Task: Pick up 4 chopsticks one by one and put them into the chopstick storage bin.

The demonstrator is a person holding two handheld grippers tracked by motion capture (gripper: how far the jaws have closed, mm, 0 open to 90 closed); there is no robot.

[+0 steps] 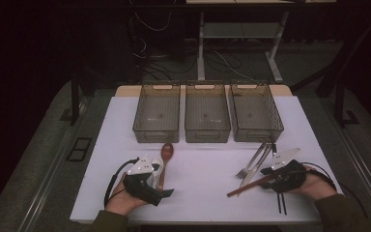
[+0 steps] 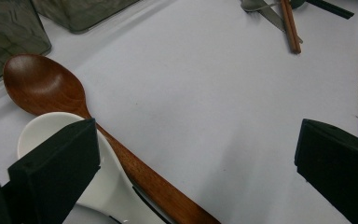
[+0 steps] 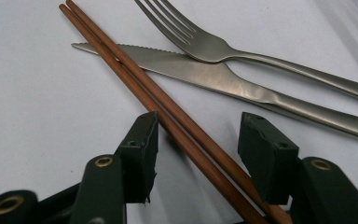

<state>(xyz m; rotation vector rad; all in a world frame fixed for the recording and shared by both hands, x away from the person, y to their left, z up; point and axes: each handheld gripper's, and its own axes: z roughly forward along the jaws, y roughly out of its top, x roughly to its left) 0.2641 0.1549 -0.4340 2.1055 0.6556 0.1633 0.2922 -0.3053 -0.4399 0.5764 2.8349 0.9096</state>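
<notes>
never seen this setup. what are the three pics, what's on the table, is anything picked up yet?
No robot here: a person holds a hand-held gripper in each hand, the left hand-held gripper and the right hand-held gripper. One picture looks down on the table from above; the other two come from cameras riding on each gripper, looking along its black jaws.

On the table: three wire baskets at the back, a wooden spoon over a white spoon, and a fork, a knife and chopsticks.

Nothing is lifted. The left jaws stand wide open. The right jaws straddle the chopsticks with gaps at both pads.
</notes>
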